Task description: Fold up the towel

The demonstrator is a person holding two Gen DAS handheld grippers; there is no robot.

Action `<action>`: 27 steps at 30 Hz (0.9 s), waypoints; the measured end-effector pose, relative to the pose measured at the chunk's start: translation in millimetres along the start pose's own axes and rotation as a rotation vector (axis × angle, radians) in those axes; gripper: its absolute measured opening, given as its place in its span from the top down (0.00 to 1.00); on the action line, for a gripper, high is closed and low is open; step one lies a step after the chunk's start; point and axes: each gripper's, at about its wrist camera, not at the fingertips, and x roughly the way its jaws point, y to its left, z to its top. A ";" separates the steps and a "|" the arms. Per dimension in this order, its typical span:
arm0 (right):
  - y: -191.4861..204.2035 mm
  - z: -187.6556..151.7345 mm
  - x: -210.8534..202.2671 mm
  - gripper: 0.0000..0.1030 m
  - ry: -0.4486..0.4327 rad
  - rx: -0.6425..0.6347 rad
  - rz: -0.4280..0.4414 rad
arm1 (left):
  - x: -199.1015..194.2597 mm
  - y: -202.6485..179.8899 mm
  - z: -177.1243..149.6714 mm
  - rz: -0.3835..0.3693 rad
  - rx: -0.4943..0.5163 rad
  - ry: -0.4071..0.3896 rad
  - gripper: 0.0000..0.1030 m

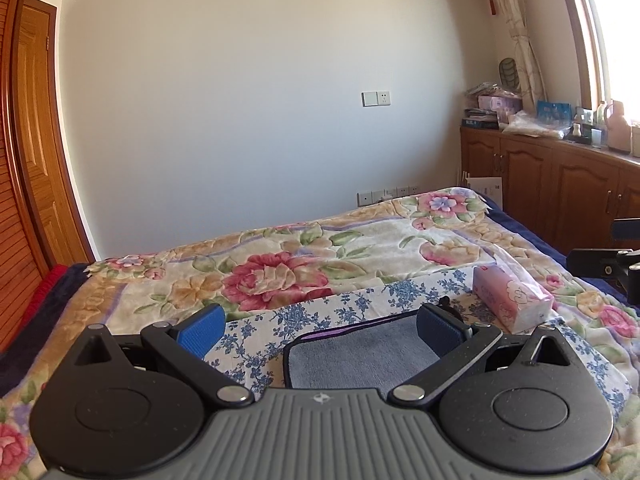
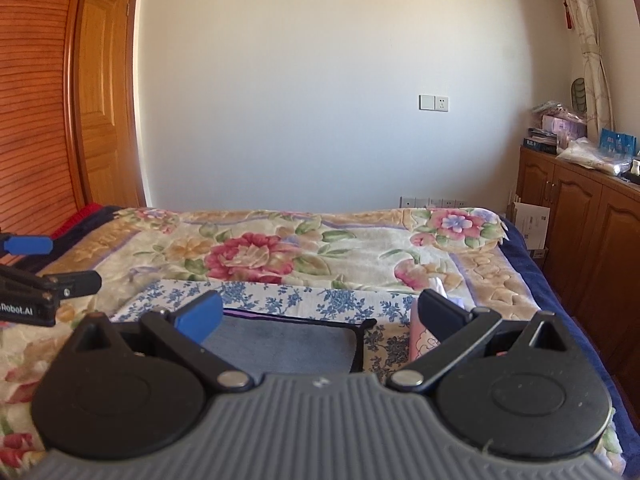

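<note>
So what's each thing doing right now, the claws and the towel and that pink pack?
Left claw: open, holding nothing, above the towel.
Right claw: open, holding nothing, above the towel.
Grey towel: lying flat on the blue-flowered cloth, not gripped.
Pink tissue pack: lying on its side, right of the towel.
Wooden door: shut.
Cabinet doors: shut.

A home bedroom: bed (image 2: pixel 520 280) with floral blanket (image 2: pixel 280 248), wooden door (image 2: pixel 106 100), curtained window (image 1: pixel 612 32), cluttered wooden cabinets (image 1: pixel 560 192).
</note>
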 end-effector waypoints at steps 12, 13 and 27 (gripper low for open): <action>10.4 -5.5 -33.8 0.00 -0.019 0.001 0.030 | -44.1 -11.0 -5.7 0.022 -0.006 -0.005 0.00; 10.6 -6.2 -36.4 0.00 -0.020 0.000 0.030 | -46.2 -12.1 -6.1 0.021 -0.009 -0.002 0.00; 5.9 -17.0 -71.2 0.00 -0.030 0.024 0.032 | -90.1 -31.5 -15.1 0.047 -0.011 -0.064 0.00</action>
